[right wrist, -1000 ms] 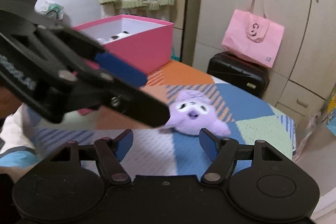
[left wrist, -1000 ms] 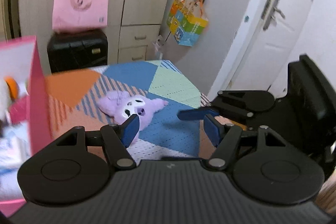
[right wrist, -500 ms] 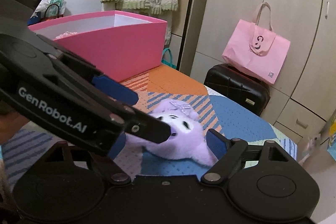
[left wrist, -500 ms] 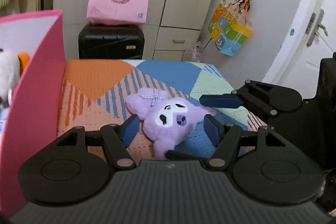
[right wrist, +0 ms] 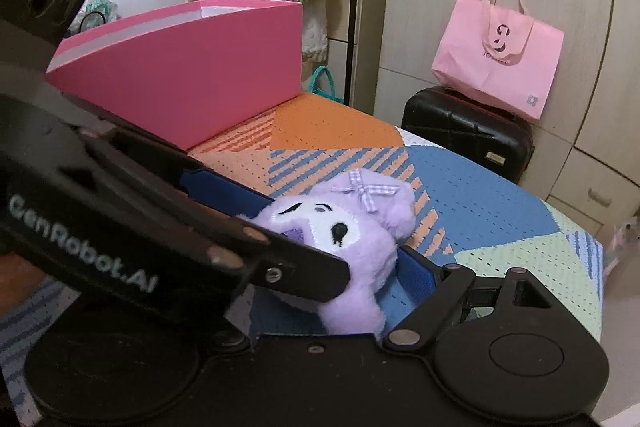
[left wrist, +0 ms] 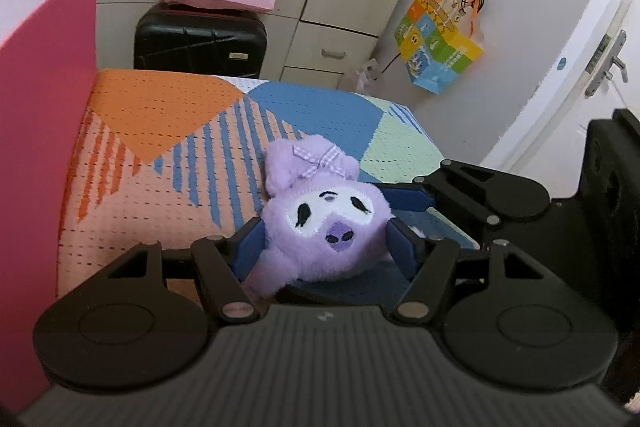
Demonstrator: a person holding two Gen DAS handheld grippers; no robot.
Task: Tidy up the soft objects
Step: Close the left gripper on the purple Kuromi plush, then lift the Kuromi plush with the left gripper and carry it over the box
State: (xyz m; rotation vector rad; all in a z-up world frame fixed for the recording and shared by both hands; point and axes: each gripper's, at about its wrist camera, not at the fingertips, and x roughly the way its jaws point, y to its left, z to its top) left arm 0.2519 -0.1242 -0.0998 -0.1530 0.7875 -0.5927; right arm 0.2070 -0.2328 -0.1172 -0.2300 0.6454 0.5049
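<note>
Purple plush toy [left wrist: 324, 223] lay on the bed [left wrist: 160, 131] between both hand-held grippers: left hand-held gripper [left wrist: 325, 247] flanking its head, grip unclear; right hand-held gripper [right wrist: 414, 269] opening.

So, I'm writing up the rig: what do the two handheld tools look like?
Both are matte black plastic. The left tool has a ribbed body, round pivot discs, silver pins and blue finger pads. Its side reads GenRobot.AI in pale letters. The right tool matches.

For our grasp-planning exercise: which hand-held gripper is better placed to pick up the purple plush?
Left hand-held gripper: its fingers closely flank the purple plush. The right hand-held gripper's jaws are opening, set off-centre.
</note>
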